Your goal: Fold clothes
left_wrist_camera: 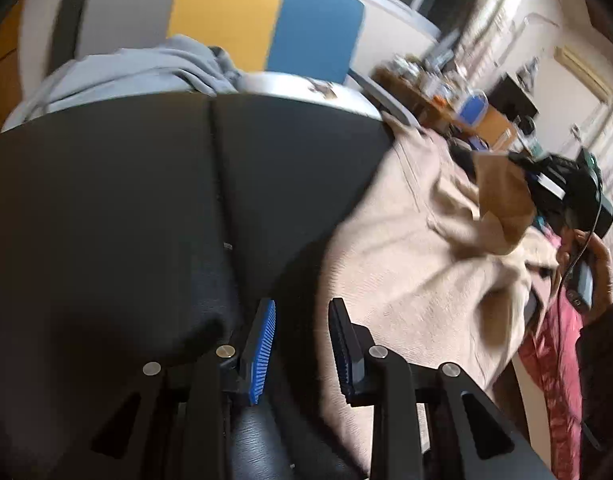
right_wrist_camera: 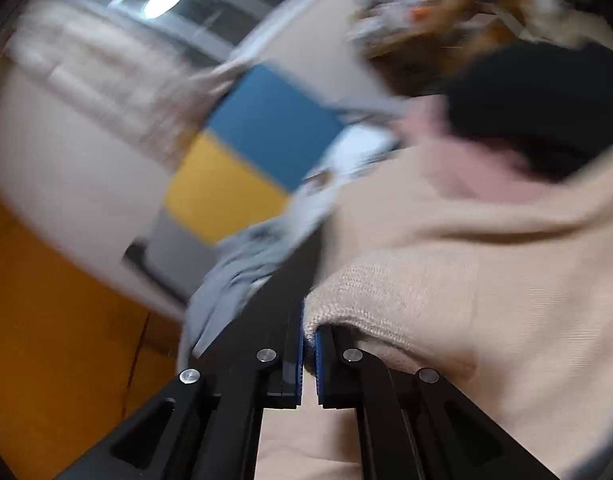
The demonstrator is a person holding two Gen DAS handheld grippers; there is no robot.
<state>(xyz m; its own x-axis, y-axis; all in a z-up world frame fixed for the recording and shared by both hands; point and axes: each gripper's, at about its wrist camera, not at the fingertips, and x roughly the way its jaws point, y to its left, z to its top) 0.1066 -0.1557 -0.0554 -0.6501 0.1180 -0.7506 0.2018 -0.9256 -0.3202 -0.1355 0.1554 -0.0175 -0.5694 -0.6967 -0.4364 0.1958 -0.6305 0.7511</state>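
A beige knit garment [left_wrist_camera: 418, 264] lies bunched over the right side of a black table [left_wrist_camera: 126, 220]. My left gripper [left_wrist_camera: 302, 344] is open and empty, low over the table just left of the garment's edge. My right gripper [right_wrist_camera: 309, 344] is shut on the ribbed edge of the beige garment [right_wrist_camera: 446, 300] and holds it lifted; the right wrist view is motion-blurred. The right gripper also shows in the left wrist view [left_wrist_camera: 526, 176], at the garment's far right corner. A grey garment [left_wrist_camera: 146, 72] lies crumpled at the table's far edge.
A grey, yellow and blue panel [left_wrist_camera: 226, 16] stands behind the table. A cluttered wooden desk [left_wrist_camera: 458, 96] is at the far right. A red cloth [left_wrist_camera: 554, 352] hangs at the right. An orange floor [right_wrist_camera: 46, 320] lies beside the table.
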